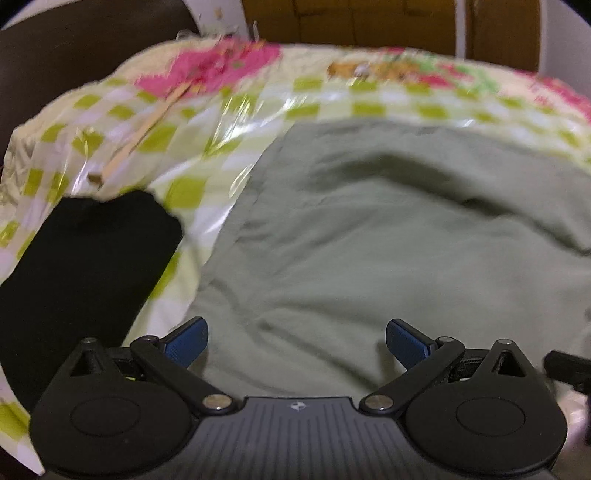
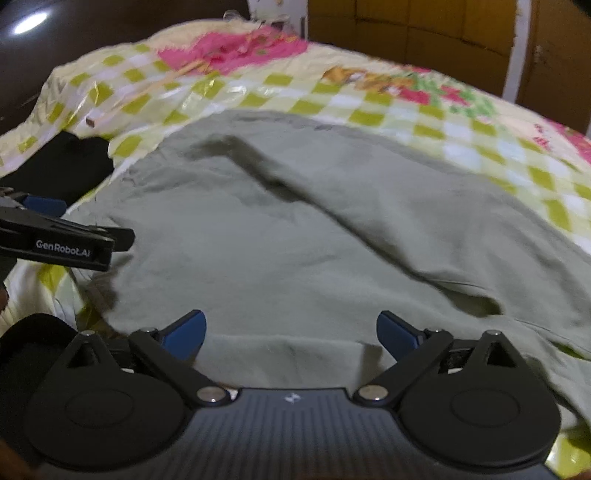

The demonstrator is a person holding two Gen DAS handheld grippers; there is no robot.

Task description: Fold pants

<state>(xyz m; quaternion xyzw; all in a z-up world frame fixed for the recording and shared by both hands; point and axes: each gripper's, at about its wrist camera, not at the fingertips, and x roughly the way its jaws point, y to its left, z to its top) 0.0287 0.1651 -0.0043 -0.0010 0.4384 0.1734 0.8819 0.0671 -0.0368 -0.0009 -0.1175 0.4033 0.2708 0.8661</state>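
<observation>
Grey-green pants [image 1: 388, 229] lie spread over a checked tablecloth, with a raised crease running across them. In the right wrist view the same pants [image 2: 295, 229] fill the middle, a fold ridge slanting from upper left to lower right. My left gripper [image 1: 297, 341] hovers open over the near part of the cloth, nothing between its blue pads. My right gripper [image 2: 291, 332] is open too, above the pants' near edge. The left gripper [image 2: 66, 236] shows from the side at the left of the right wrist view, near the pants' left edge.
The plastic-covered checked tablecloth [image 1: 295, 99] has pink and orange prints. A black folded garment [image 1: 85, 266] lies left of the pants, also visible as a black garment [image 2: 62, 166]. A wooden stick [image 1: 147, 125] rests on the cloth at the far left. Brown wooden furniture [image 2: 424, 29] stands behind.
</observation>
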